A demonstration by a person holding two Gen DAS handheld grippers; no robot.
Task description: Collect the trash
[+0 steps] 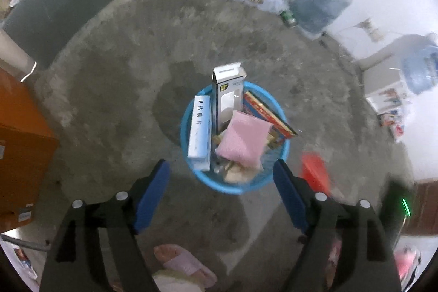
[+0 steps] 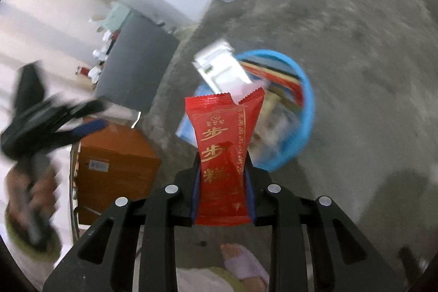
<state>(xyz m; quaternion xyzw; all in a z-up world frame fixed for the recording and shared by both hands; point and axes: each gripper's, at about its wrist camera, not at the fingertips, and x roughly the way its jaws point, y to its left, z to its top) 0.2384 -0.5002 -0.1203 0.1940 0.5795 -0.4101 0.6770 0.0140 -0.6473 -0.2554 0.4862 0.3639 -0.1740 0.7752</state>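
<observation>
— So, how many pieces sit in the blue basket (image 1: 276, 171)?

— Left to right: one pale blue box (image 1: 199, 132), one tall grey box (image 1: 228, 97), one pink packet (image 1: 245, 140), one red-striped box (image 1: 269, 114).

— And the grippers?

— The left gripper (image 1: 220, 196) hangs released and empty above the basket's near rim. The right gripper (image 2: 222, 184) is clenched on one red wrapper (image 2: 223, 144), just short of the basket.

— Room around it?

— Bare concrete floor (image 1: 115, 106) all round; an orange carton (image 1: 19, 144) stands well left of the basket.
</observation>
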